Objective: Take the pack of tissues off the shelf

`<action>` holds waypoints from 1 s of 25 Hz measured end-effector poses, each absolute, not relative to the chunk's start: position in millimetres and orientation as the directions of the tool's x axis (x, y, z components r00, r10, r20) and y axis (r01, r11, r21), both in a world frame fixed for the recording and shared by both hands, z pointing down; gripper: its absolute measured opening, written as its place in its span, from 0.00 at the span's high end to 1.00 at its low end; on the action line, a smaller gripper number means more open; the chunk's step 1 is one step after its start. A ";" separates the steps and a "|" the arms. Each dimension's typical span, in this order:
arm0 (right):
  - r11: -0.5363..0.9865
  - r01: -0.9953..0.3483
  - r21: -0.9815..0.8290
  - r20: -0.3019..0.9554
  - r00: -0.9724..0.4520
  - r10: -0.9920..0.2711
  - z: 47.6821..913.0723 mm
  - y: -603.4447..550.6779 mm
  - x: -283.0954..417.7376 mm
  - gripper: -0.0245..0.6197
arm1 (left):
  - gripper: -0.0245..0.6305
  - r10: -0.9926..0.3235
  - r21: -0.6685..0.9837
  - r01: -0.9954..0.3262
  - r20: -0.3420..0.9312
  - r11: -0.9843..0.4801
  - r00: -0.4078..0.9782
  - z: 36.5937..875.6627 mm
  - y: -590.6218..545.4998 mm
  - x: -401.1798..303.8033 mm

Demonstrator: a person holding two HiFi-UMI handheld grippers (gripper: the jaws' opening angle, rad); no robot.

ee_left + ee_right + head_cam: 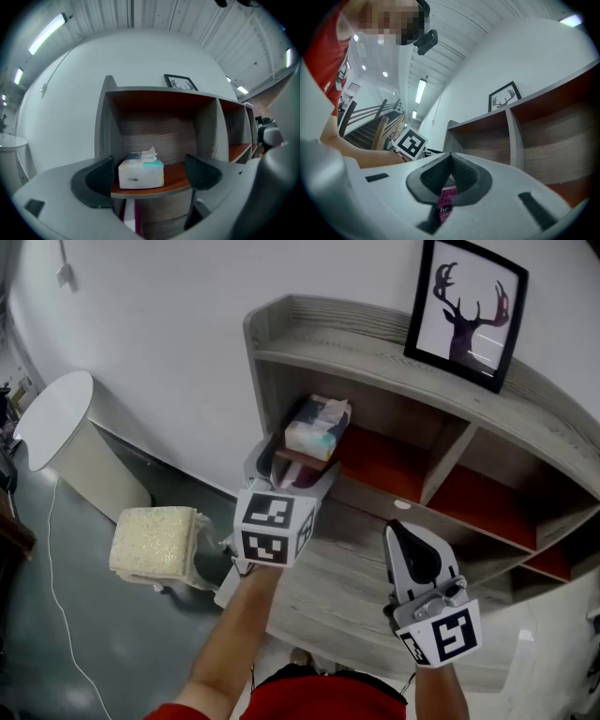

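The pack of tissues (317, 427), white with a teal top and a tissue sticking out, sits in the left compartment of the grey wooden shelf (375, 348). My left gripper (298, 465) is just in front of it and open. In the left gripper view the pack (140, 172) stands on the red-brown board beyond the two dark pads (101, 180), which do not touch it; the left gripper (149, 177) holds nothing. My right gripper (401, 532) hangs lower and to the right, in front of the shelf. In its own view the right gripper (450, 159) is shut and empty.
A framed deer picture (466, 310) leans on the shelf top. Magenta book spines (446, 204) stand under the tissue board. On the floor at left are a round white table (56, 418), a beige cushioned stool (155, 542) and a white cable (61, 606).
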State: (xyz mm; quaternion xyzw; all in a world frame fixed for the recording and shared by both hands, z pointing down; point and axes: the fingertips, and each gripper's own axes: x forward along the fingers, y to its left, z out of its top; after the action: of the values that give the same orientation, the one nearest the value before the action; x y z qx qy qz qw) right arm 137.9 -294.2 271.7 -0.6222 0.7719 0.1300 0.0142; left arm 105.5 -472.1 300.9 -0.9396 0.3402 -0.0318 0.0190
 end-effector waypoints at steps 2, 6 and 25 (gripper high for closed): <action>0.192 -0.965 0.180 -0.181 -0.225 -0.957 273.2 -297.5 144.2 0.95 | 0.31 -0.647 -0.058 -0.644 0.056 -0.763 0.761 304.0 -481.8 111.1; 0.194 -0.967 0.167 -0.169 -0.222 -0.960 280.1 -302.6 155.2 0.95 | 0.30 -0.666 -0.070 -0.662 0.067 -0.746 0.743 307.9 -499.7 118.4; 0.205 -0.970 0.129 -0.163 -0.225 -0.961 292.4 -316.9 177.2 0.95 | 0.30 -0.696 -0.124 -0.688 0.221 -0.715 0.683 348.6 -538.9 143.9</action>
State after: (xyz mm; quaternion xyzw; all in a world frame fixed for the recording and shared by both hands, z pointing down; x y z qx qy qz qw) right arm 177.2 -316.9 292.4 -0.6221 0.7759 0.1016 0.0233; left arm 143.9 -538.9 348.6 -0.9173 0.3772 -0.1268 0.0152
